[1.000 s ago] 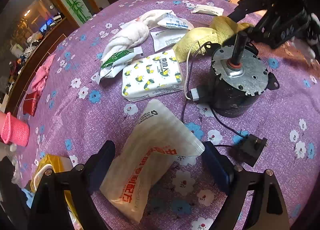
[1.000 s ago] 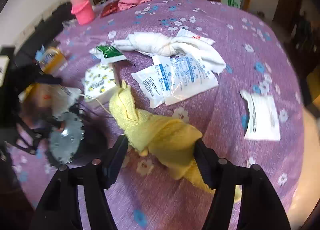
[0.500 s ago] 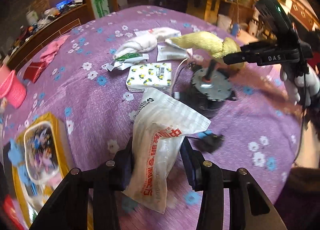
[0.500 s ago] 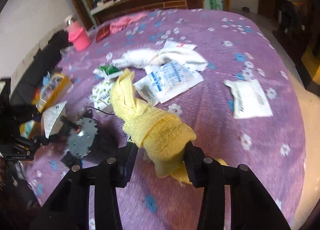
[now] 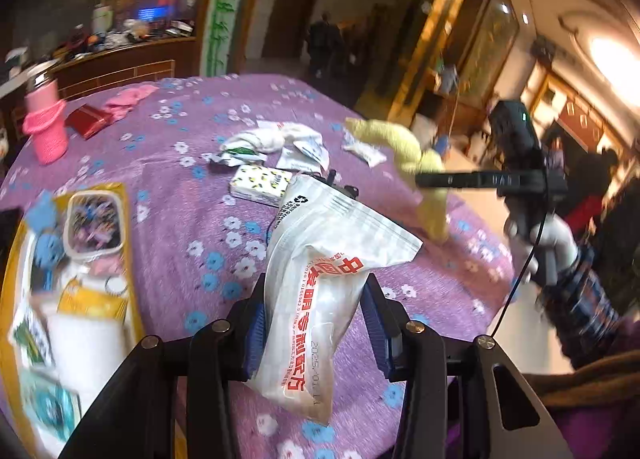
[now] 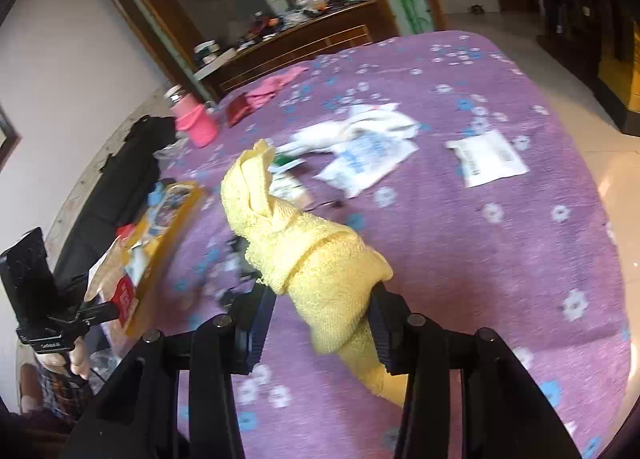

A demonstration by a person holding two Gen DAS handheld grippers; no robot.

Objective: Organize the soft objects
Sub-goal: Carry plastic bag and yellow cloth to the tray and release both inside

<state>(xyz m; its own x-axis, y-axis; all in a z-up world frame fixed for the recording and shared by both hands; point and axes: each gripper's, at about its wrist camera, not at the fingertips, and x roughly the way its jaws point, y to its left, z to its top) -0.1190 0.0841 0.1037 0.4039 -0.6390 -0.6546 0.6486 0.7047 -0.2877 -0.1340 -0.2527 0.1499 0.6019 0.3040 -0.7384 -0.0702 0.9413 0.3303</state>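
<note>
Setting: purple flowered tabletop (image 6: 500, 259) in a dim room with wooden cabinets behind; we treat it as the work surface for all items.

Left hand-held gripper (image 5: 316, 323): we see it clamped on a white pouch with red print (image 5: 320, 279), which hangs clear of the cloth, its lower end drooping below the jaws.

Right hand-held gripper (image 6: 320, 319): we see it clamped on a yellow towel (image 6: 304, 251), bunched between the jaws, one end standing up and the other trailing down toward the cloth.

Collection point: we judge the yellow tray (image 5: 128, 227) at the left edge to be the likely destination; it already holds several packets, though blur hides what they are.

Done so far: we judge two soft items lifted and in transit, neither yet set down.

Left to do: we count a white cloth (image 6: 360, 127), a blue-printed sachet (image 6: 364, 155), a lone white sachet (image 6: 486, 157), a green-and-white packet (image 5: 240, 151) and a lemon-print tissue pack (image 5: 260, 181) lying loose mid-table.

Further soft item: a pink cloth (image 6: 272, 85) lies beside a red wallet (image 6: 239, 107) at the far edge.

Not for sorting, in our judgement: the pink bottle (image 5: 46, 123).

Progress: early to middle, in our judgement.
</note>
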